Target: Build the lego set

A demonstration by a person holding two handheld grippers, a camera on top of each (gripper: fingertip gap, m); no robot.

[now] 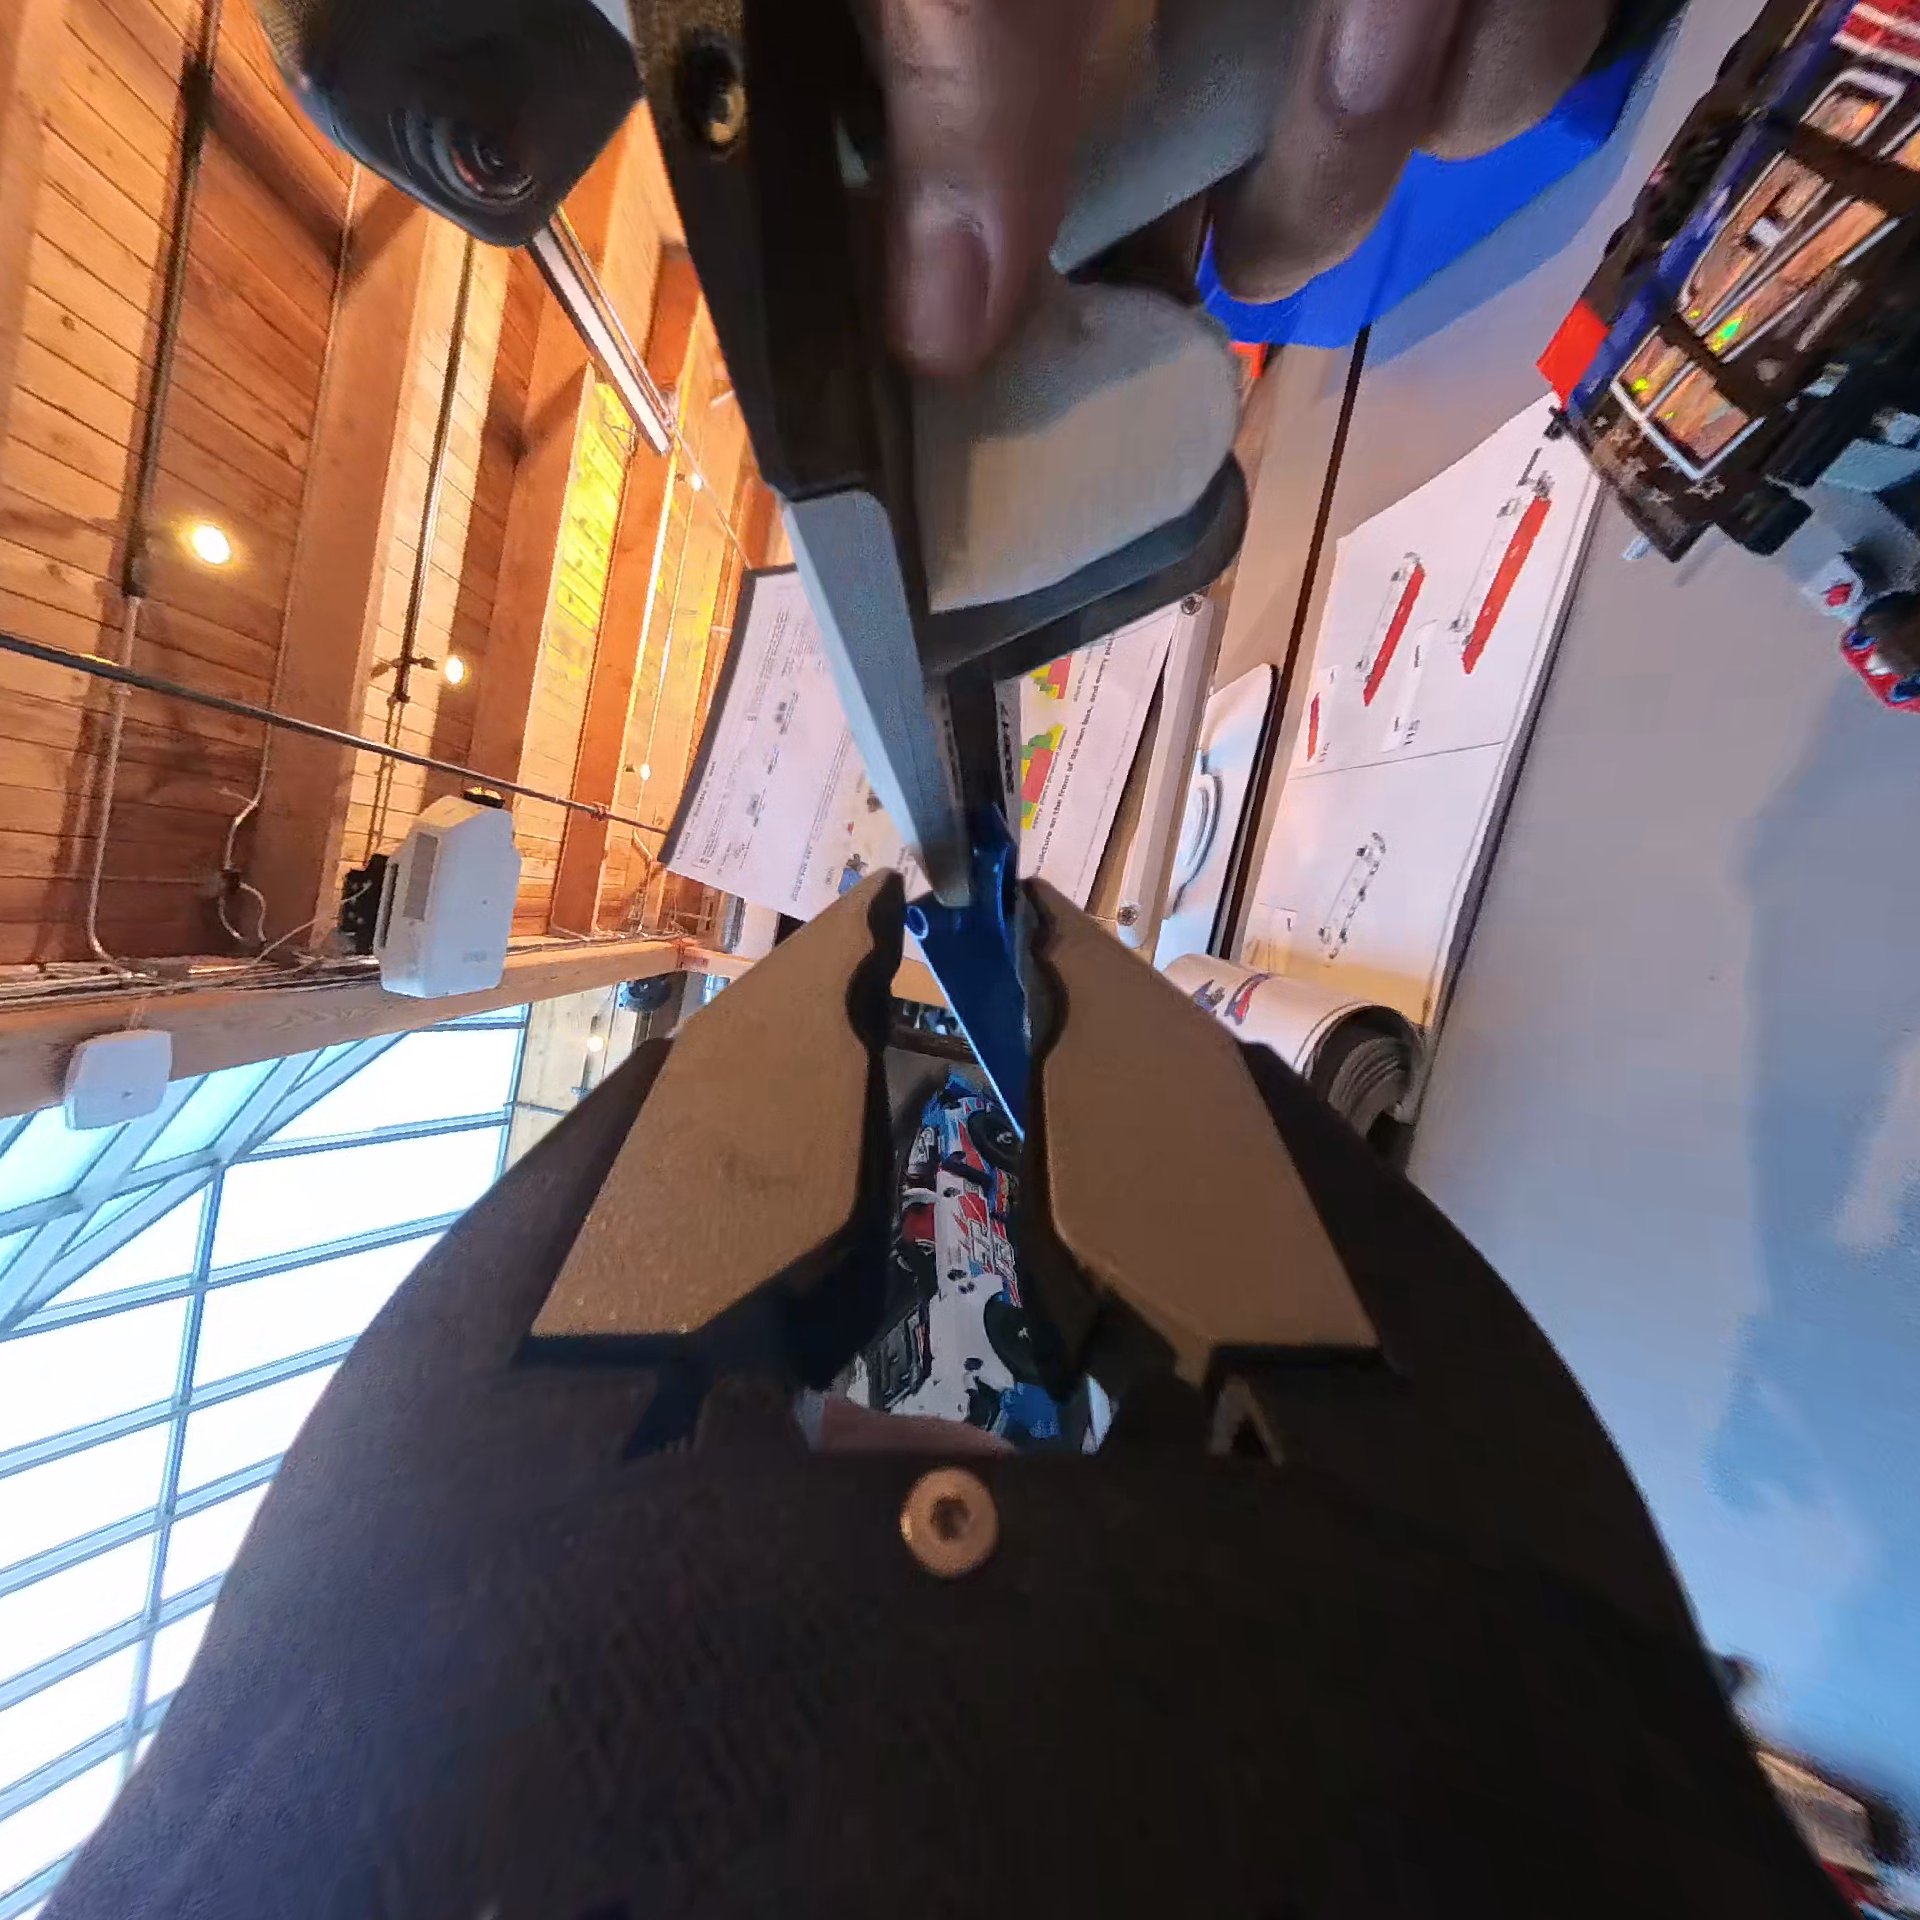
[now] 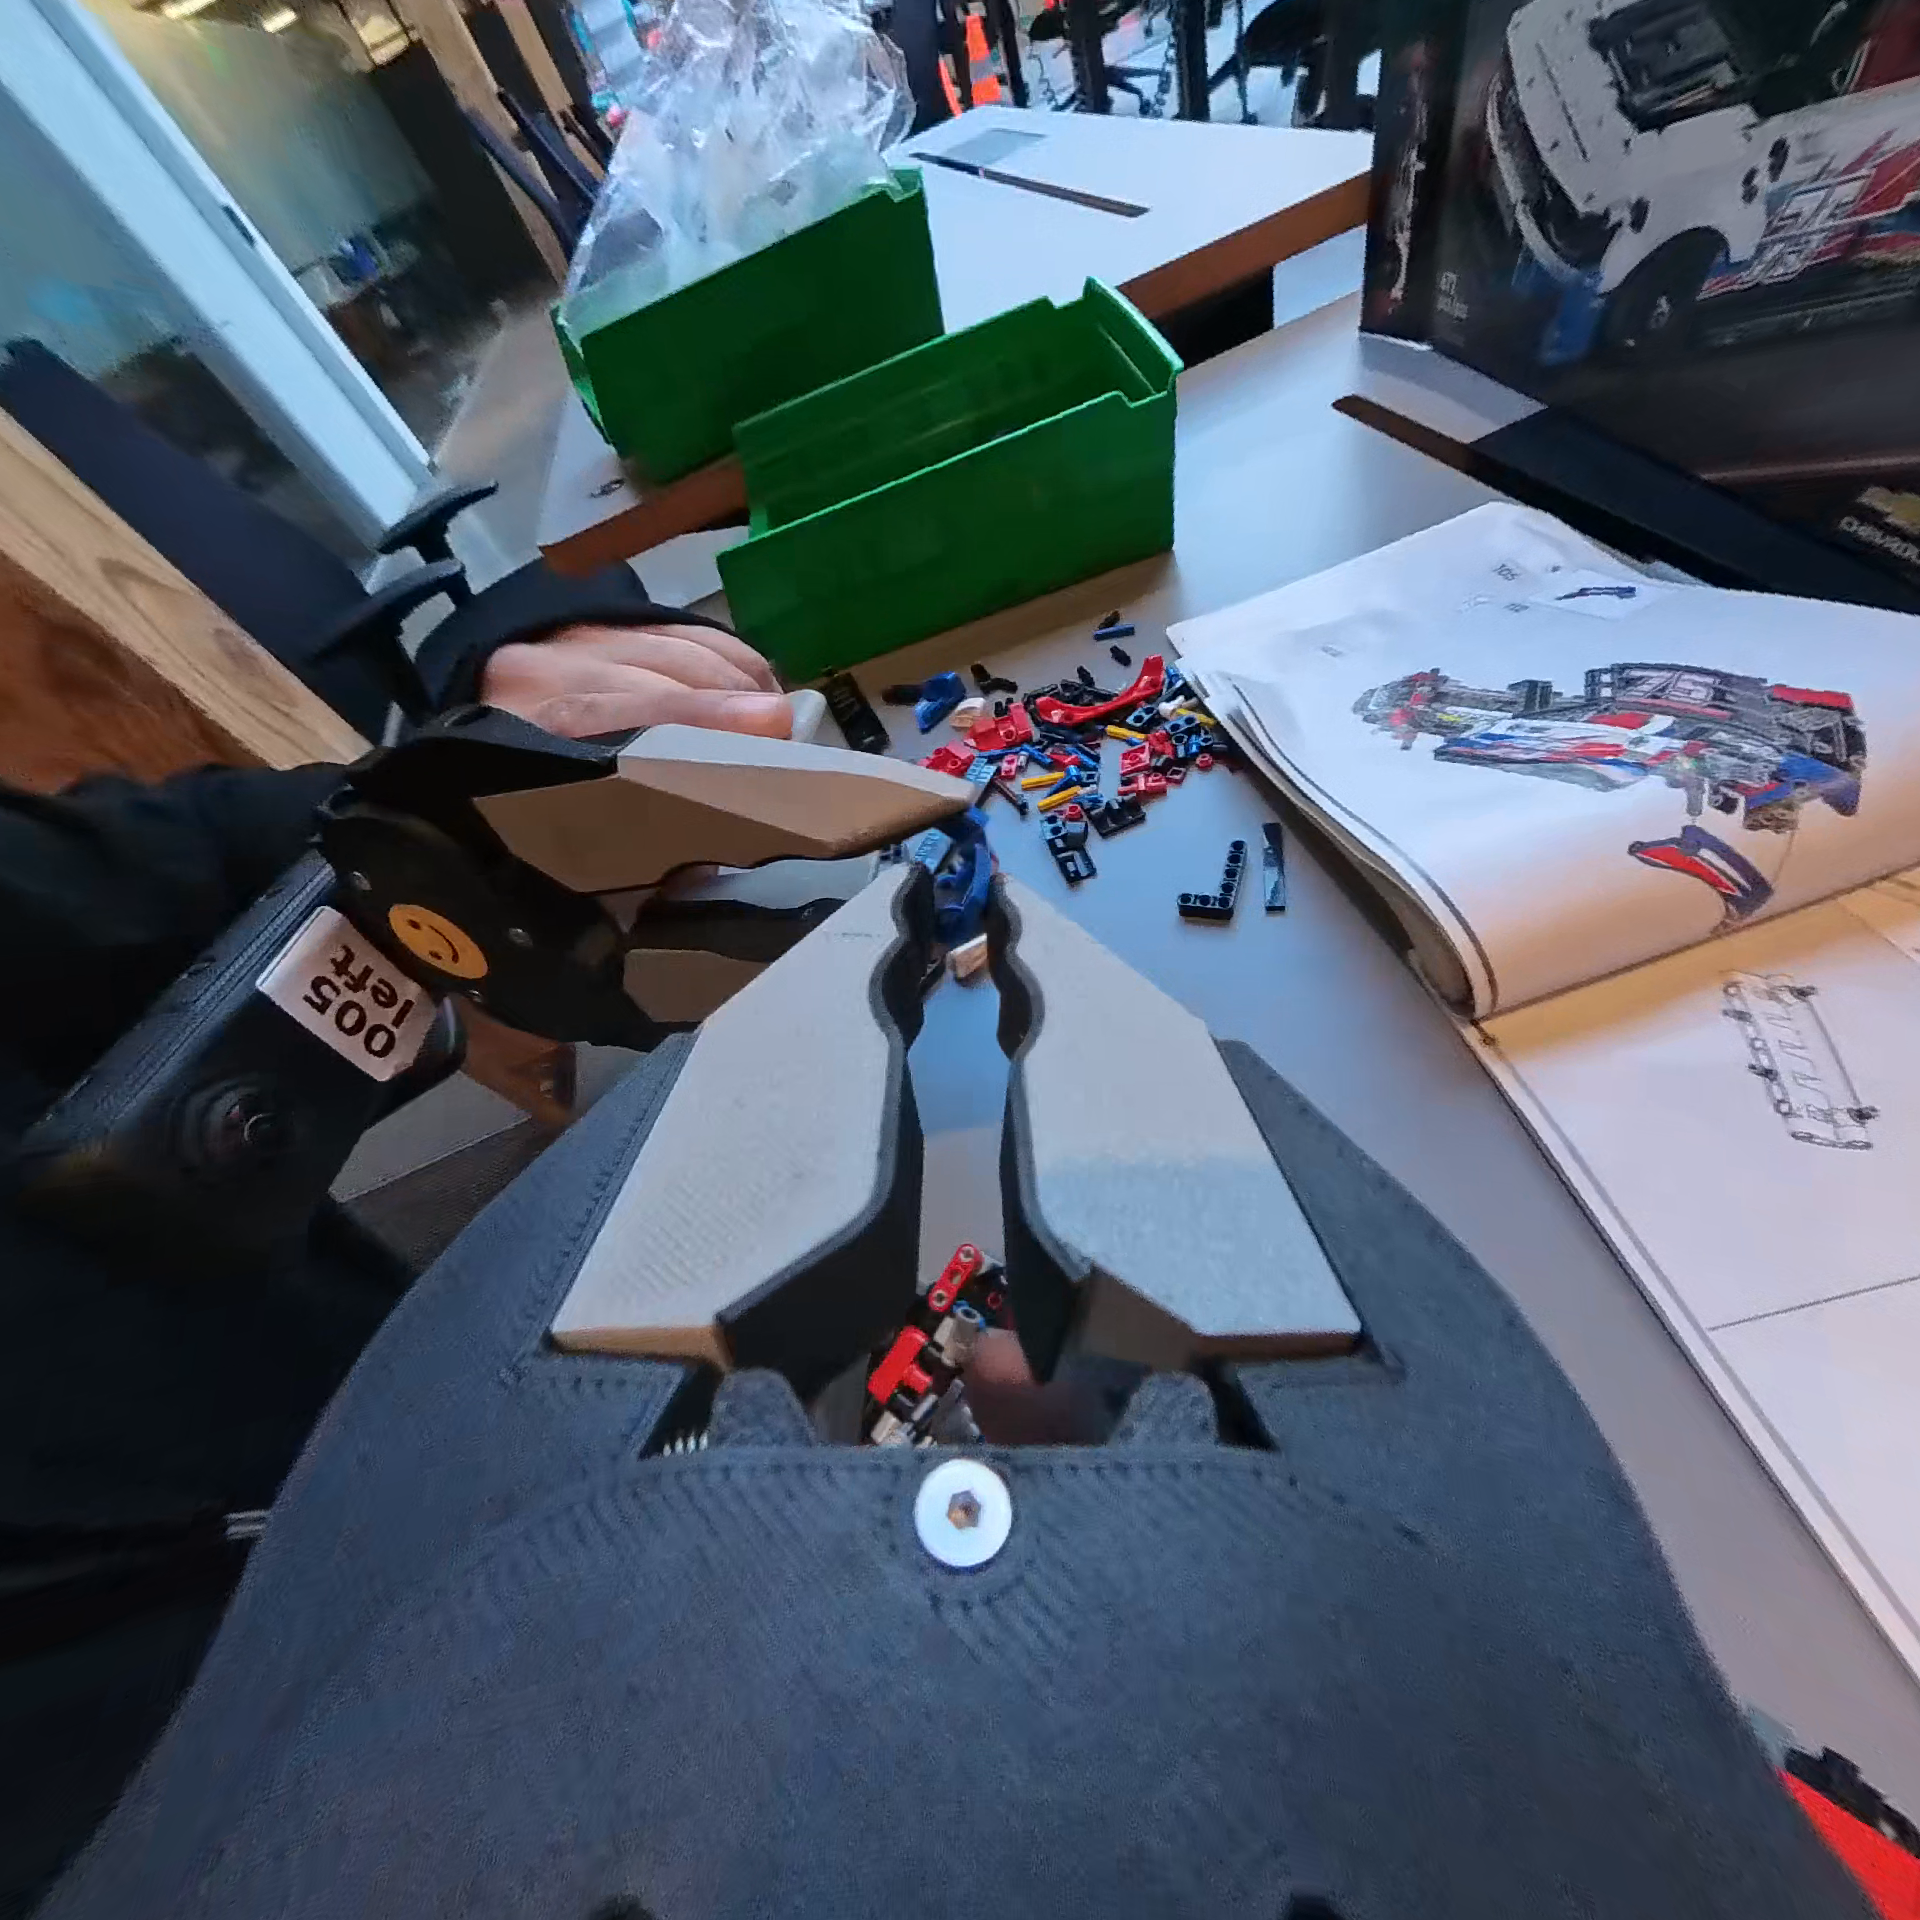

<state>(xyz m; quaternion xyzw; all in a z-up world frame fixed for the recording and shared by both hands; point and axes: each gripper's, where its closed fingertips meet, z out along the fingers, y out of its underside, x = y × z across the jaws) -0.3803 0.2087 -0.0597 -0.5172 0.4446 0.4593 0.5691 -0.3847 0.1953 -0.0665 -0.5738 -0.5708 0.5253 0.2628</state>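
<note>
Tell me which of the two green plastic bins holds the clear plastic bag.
The far green bin, behind the nearer green bin. The crumpled clear bag sticks up out of it; no bag shows in the nearer one.

Two green bins (image 2: 951, 488) stand at eleven o'clock on the tabletop (image 2: 1340, 488), a clear bag (image 2: 743, 125) in the farther one; black chair (image 2: 343, 582) at nine.

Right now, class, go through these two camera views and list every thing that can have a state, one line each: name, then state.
Left claw: shut on the blue lego piece.
Right claw: shut on the blue lego piece.
Blue lego piece: held in the air between both claws.
Instruction booklet: lying open.
Front green bin: open-topped, contents hidden.
Back green bin: holding a crumpled clear plastic bag.
Loose lego pieces: scattered on the table.
</note>
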